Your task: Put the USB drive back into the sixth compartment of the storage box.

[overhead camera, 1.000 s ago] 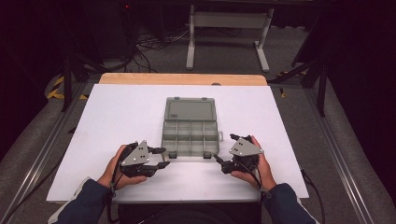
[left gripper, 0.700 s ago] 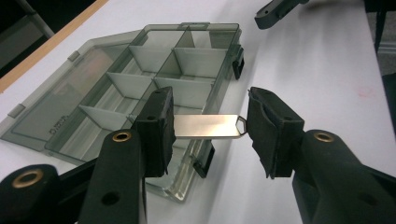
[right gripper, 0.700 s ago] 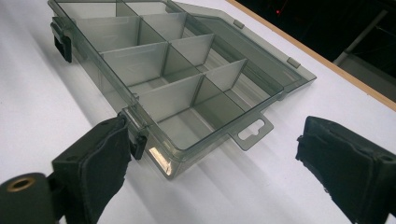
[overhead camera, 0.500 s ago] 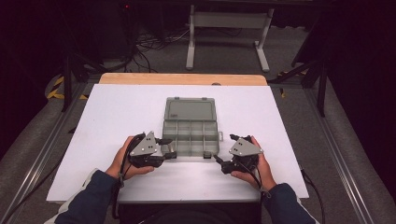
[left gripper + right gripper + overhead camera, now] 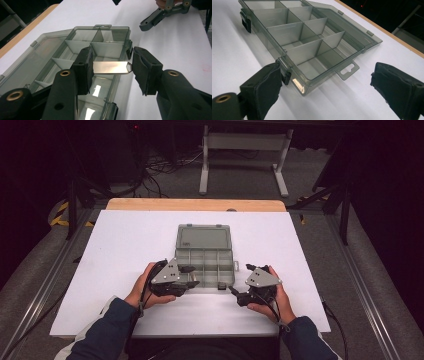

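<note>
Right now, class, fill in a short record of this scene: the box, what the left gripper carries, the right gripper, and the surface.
box: clear grey compartment box, lid open and lying flat behind it, compartments look empty
left gripper: jaws shut on a flat metal strip, held above the box's near edge
right gripper: jaws open, nothing between the pads, by the box's corner with the hang tab
surface: white table top with a wooden far edge
</note>
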The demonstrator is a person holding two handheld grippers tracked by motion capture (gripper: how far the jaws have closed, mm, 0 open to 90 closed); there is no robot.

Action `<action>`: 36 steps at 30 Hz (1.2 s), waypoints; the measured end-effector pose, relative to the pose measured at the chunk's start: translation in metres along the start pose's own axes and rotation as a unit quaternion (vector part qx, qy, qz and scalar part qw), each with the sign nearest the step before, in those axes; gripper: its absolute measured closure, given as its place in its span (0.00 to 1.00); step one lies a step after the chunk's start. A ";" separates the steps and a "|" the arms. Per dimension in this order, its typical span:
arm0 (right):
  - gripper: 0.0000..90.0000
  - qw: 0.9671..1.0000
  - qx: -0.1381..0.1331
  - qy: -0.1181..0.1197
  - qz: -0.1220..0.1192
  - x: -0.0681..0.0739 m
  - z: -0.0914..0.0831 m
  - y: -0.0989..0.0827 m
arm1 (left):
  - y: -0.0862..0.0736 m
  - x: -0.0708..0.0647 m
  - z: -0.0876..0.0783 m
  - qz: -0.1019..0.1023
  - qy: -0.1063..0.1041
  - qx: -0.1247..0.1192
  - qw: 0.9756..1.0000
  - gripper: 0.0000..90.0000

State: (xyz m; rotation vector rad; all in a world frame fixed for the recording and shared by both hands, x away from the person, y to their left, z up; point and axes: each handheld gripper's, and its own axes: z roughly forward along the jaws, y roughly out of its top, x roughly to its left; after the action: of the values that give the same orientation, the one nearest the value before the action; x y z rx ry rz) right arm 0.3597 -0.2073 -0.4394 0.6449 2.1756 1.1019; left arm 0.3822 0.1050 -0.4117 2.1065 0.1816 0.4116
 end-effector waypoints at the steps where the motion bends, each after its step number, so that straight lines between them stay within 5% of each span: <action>1: 0.10 1.000 0.000 0.000 0.000 0.000 0.000 0.000 | 0.000 0.001 0.001 0.000 -0.001 0.000 1.000 0.59; 36: 0.10 1.000 0.000 0.004 0.001 0.000 0.000 -0.001 | 0.016 0.005 0.036 -0.020 -0.029 -0.014 0.999 0.59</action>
State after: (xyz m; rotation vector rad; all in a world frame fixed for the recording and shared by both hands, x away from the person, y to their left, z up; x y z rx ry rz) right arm 0.3600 -0.2079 -0.4399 0.6452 2.1815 1.1075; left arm 0.3995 0.0689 -0.4146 2.0818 0.1839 0.3270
